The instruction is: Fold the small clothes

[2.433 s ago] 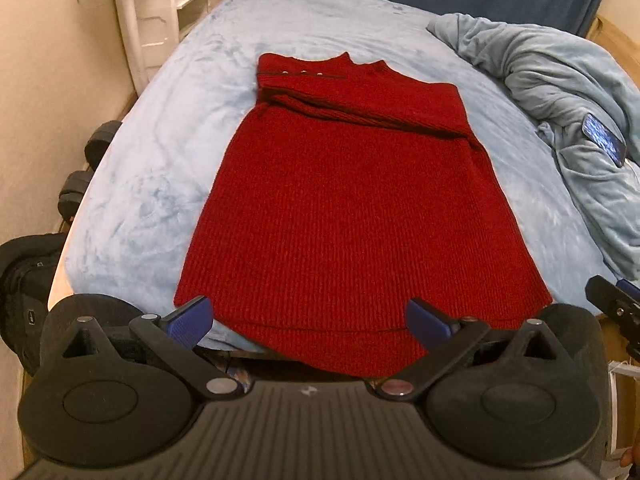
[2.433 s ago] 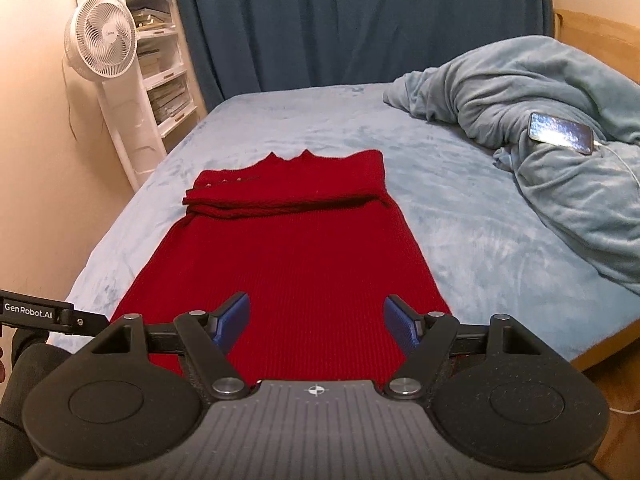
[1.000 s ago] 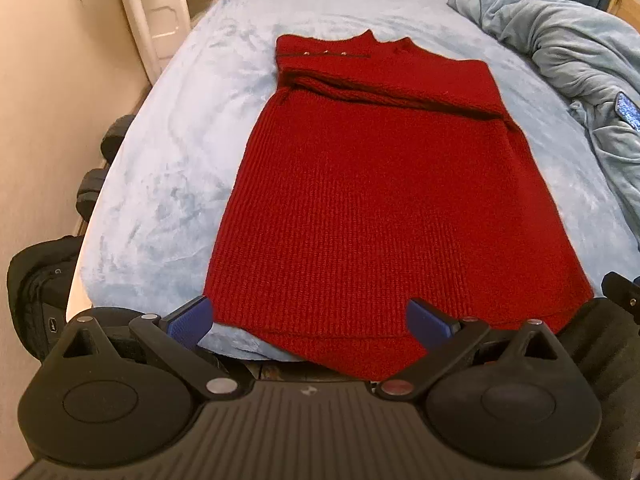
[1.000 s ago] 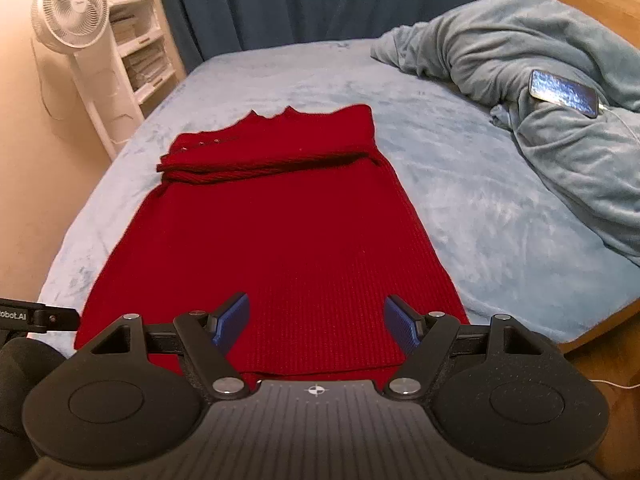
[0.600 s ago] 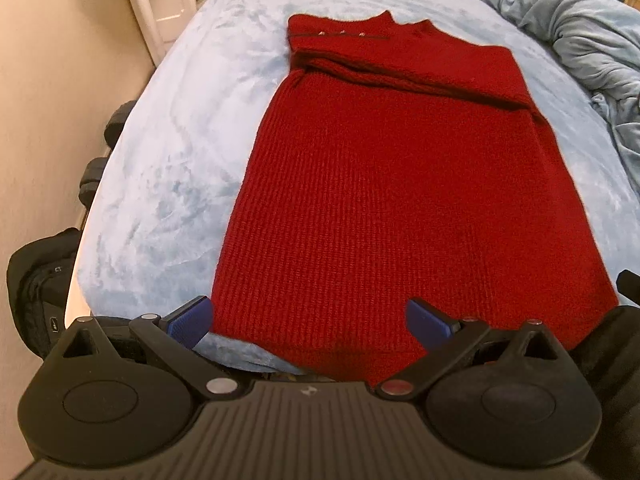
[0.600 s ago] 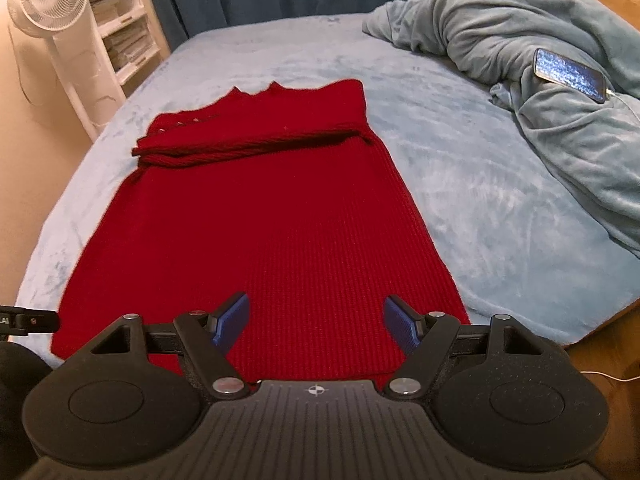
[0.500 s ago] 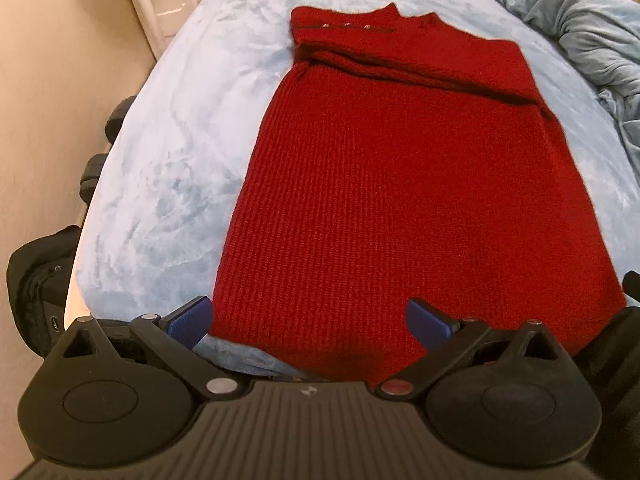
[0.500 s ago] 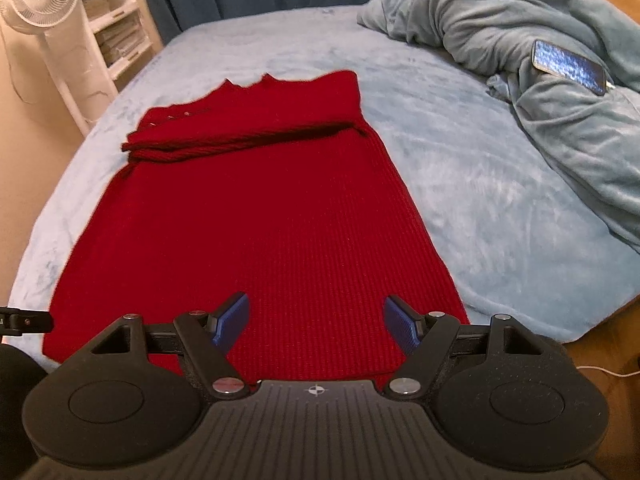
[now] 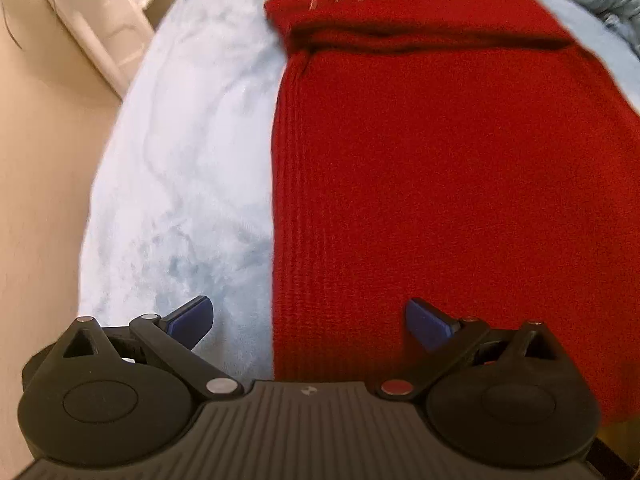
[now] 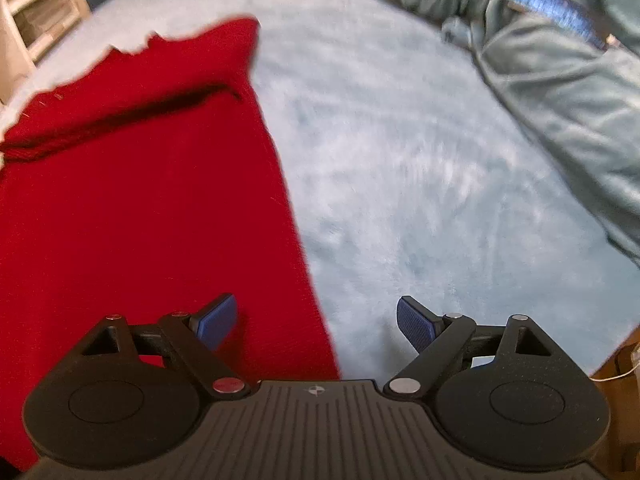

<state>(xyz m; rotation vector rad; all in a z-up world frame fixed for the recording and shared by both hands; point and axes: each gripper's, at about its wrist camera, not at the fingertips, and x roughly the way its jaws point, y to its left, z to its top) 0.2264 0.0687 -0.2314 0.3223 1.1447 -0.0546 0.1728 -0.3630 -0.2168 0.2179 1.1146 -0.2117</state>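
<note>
A red ribbed knit garment (image 9: 440,160) lies flat on the pale blue bed cover (image 9: 180,140), its top part folded down near the collar. My left gripper (image 9: 310,320) hangs open above the garment's left side edge near the hem, one pad over the cover and one over the knit. In the right wrist view the garment (image 10: 140,200) fills the left half. My right gripper (image 10: 316,318) straddles its right side edge; its jaws are opening, and no pad presses on the cloth.
A rumpled grey-blue blanket (image 10: 560,100) lies at the right of the bed with a phone (image 10: 556,8) on it. White shelving (image 9: 100,20) and a beige wall stand beyond the bed's left side. The bed's wooden corner (image 10: 616,356) shows at lower right.
Both grippers have dropped lower and closer to the garment, the left one shifting to its left edge and the right one to its right edge. The right jaws now stand wider.
</note>
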